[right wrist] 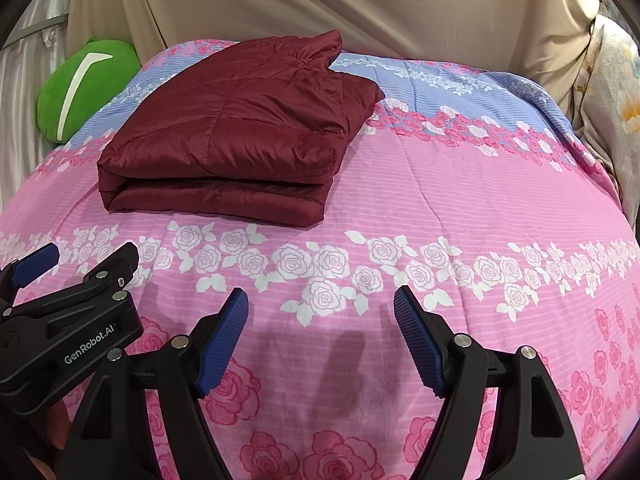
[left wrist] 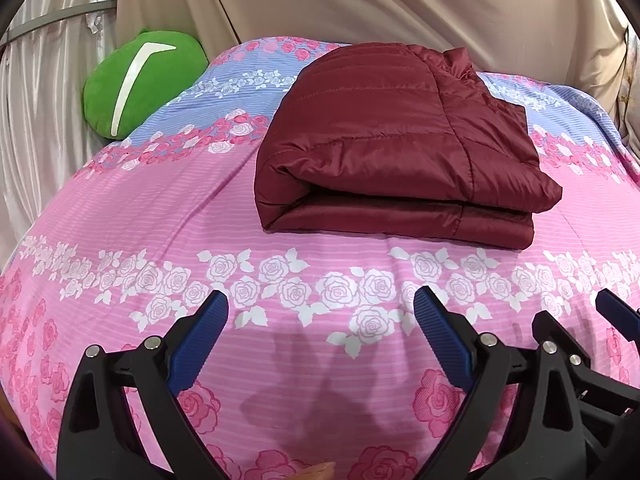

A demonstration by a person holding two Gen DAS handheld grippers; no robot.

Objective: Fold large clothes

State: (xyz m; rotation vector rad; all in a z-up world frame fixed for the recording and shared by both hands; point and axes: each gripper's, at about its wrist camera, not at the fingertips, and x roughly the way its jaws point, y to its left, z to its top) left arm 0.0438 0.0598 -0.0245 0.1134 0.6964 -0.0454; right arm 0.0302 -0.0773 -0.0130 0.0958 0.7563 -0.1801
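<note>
A dark red quilted jacket point(left wrist: 400, 148) lies folded into a thick rectangle on the pink and blue rose-print bed cover point(left wrist: 160, 208). It also shows in the right wrist view point(right wrist: 236, 132), left of centre. My left gripper point(left wrist: 322, 304) is open and empty, hovering over the cover well in front of the jacket. My right gripper point(right wrist: 320, 304) is open and empty too, beside the left one. The left gripper's body shows at the left edge of the right wrist view point(right wrist: 60, 328).
A green cushion point(left wrist: 140, 80) with a white stripe lies at the bed's far left. Beige drapes point(left wrist: 360, 0) hang behind the bed. A floral fabric point(right wrist: 616, 120) hangs at the right side. The bed cover point(right wrist: 460, 184) stretches out to the right of the jacket.
</note>
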